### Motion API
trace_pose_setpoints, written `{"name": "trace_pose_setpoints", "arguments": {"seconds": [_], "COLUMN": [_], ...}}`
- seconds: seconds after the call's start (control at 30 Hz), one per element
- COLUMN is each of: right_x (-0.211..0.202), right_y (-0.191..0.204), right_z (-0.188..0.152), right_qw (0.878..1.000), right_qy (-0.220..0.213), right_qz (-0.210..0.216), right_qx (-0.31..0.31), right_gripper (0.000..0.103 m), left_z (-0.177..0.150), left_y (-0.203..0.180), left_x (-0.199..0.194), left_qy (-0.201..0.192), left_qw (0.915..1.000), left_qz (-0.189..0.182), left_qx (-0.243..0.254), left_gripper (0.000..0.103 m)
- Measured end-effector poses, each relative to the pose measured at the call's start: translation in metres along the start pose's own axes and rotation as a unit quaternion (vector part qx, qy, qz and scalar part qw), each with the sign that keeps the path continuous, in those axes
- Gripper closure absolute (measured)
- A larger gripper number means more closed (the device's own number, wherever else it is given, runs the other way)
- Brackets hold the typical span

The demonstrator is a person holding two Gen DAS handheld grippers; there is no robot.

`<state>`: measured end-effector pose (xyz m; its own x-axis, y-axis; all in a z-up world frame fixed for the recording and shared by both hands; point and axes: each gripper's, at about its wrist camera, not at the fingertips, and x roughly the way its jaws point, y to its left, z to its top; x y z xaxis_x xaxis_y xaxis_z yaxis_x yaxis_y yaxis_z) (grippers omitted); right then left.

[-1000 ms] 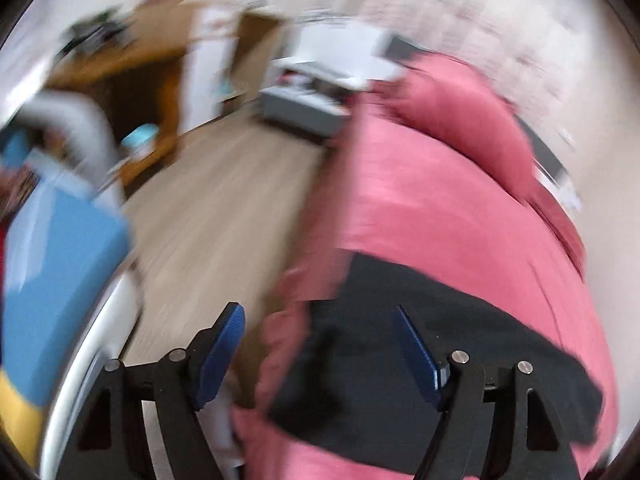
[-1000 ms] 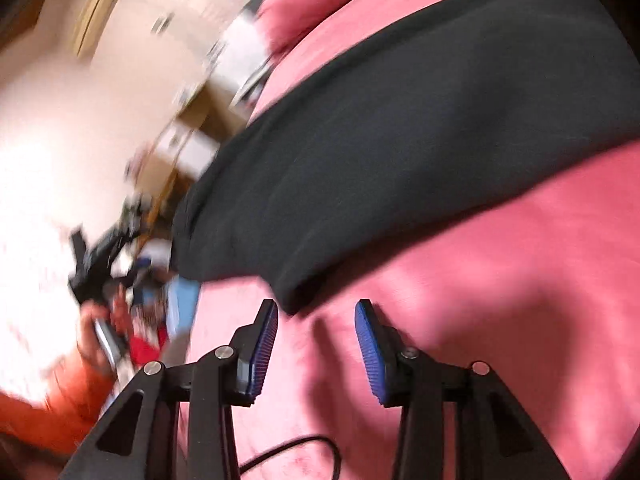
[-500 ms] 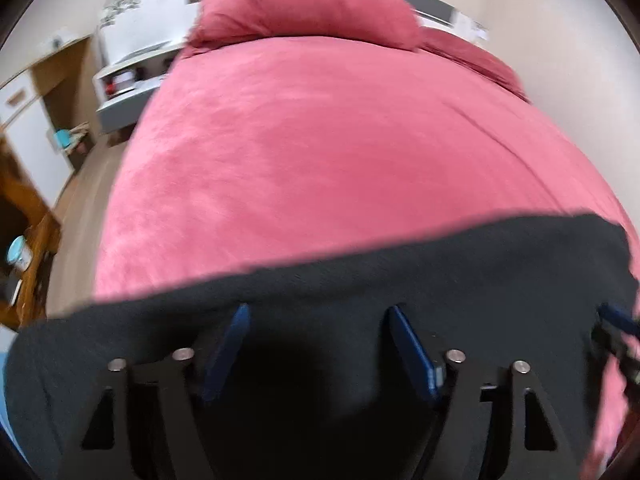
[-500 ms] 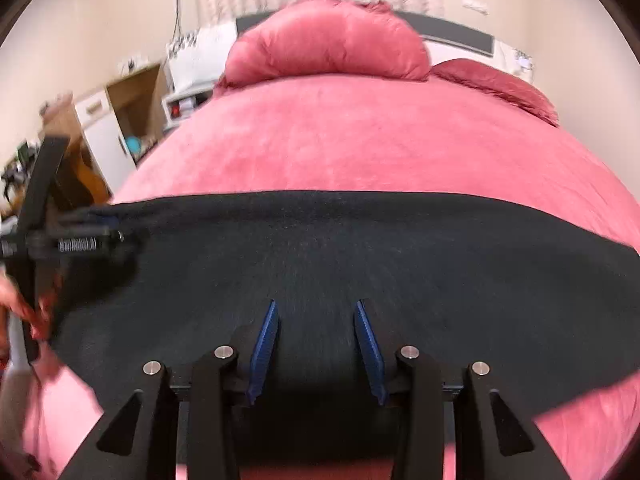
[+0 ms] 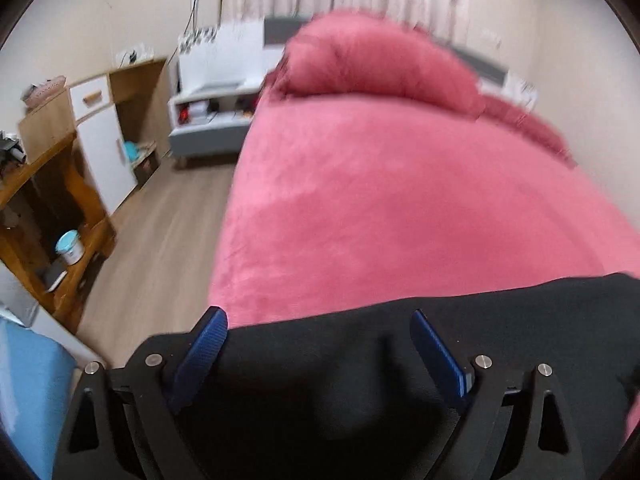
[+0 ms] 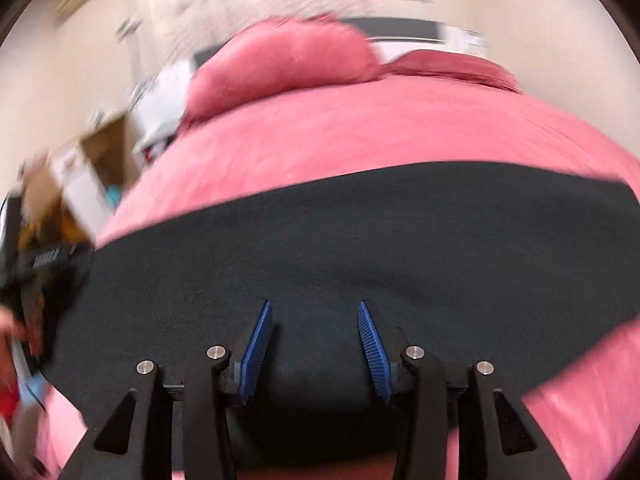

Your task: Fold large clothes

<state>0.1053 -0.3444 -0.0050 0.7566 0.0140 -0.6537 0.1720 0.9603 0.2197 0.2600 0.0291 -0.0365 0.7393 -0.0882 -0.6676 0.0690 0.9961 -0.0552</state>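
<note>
A large black garment (image 6: 360, 240) lies spread flat across the near end of a pink bed (image 6: 360, 136). It also fills the bottom of the left wrist view (image 5: 500, 320). My left gripper (image 5: 318, 320) is open wide over the garment's left part near the bed's left edge. My right gripper (image 6: 314, 312) is open over the garment's middle. Neither holds cloth. The left gripper shows at the left edge of the right wrist view (image 6: 36, 264), at the garment's left end.
A pink pillow (image 5: 380, 64) and a folded pink blanket (image 6: 452, 68) lie at the head of the bed (image 5: 380, 200). Left of the bed is wooden floor (image 5: 160, 232), a white-grey nightstand (image 5: 212, 120), a white-and-wood cabinet (image 5: 104, 136) and a wooden shelf (image 5: 44, 216).
Both grippers have swung from the side to face the head of the bed over the black garment. The left one has since shifted left towards the bed's edge. Both stayed open.
</note>
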Motion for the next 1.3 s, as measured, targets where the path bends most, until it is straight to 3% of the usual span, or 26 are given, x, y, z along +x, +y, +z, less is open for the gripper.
{"name": "trace_pose_setpoints", "arguments": {"seconds": [0.13,0.23,0.27,0.37,0.43,0.5,0.57,0.7,0.77,0.87,1.07,1.2,1.27,1.3], "right_x": [-0.041,-0.058,-0.062,-0.076,-0.084,-0.086,-0.088,-0.089,-0.086,-0.070,-0.047,-0.051,-0.056,-0.058], "right_y": [-0.058,-0.101,-0.112,-0.134,-0.141,-0.150,-0.170,-0.232,-0.269,-0.310,-0.324,-0.341,-0.343,-0.342], "right_z": [-0.027,-0.057,-0.066,-0.079,-0.078,-0.073,-0.069,-0.059,-0.059,-0.059,-0.046,-0.055,-0.061,-0.065], "right_qw": [0.993,0.980,0.976,0.968,0.969,0.970,0.966,0.944,0.928,0.908,0.903,0.870,0.863,0.864], "right_qy": [0.001,0.032,0.038,0.026,0.011,0.002,-0.006,-0.027,-0.027,0.000,-0.016,-0.023,-0.030,-0.032], "right_qz": [-0.018,-0.021,-0.022,-0.008,0.006,0.009,0.003,-0.020,-0.029,-0.008,0.027,0.071,0.079,0.086], "right_qx": [0.120,0.196,0.212,0.249,0.248,0.243,0.258,0.328,0.370,0.418,0.428,0.487,0.498,0.496], "right_gripper": [0.057,0.057,0.057,0.057,0.057,0.057,0.057,0.057,0.075,0.085,0.083,0.080,0.070,0.070], "left_z": [-0.016,-0.039,-0.049,-0.084,-0.090,-0.083,-0.077,-0.066,-0.060,-0.052,-0.042,-0.030,-0.021,-0.013], "left_y": [-0.043,-0.094,-0.112,-0.153,-0.146,-0.127,-0.117,-0.114,-0.115,-0.117,-0.120,-0.118,-0.116,-0.114], "left_x": [-0.034,-0.045,-0.043,-0.025,-0.022,-0.013,-0.006,0.004,0.009,0.016,0.032,0.045,0.050,0.056], "left_qy": [0.002,0.024,0.034,0.060,0.052,0.092,0.113,0.150,0.166,0.188,0.206,0.216,0.230,0.237], "left_qw": [0.9978,0.9901,0.9858,0.9673,0.9727,0.9801,0.9808,0.9761,0.9730,0.9689,0.9661,0.9641,0.9609,0.9589], "left_qz": [-0.058,-0.098,-0.099,-0.046,-0.050,-0.077,-0.086,-0.088,-0.092,-0.094,-0.087,-0.090,-0.088,-0.088], "left_qx": [0.034,0.098,0.132,0.242,0.221,0.159,0.133,0.130,0.132,0.130,0.128,0.125,0.127,0.128], "left_gripper": [0.007,0.006,0.006,0.006,0.000,0.000,0.000,0.000,0.000,0.000,0.000,0.000,0.000,0.000]}}
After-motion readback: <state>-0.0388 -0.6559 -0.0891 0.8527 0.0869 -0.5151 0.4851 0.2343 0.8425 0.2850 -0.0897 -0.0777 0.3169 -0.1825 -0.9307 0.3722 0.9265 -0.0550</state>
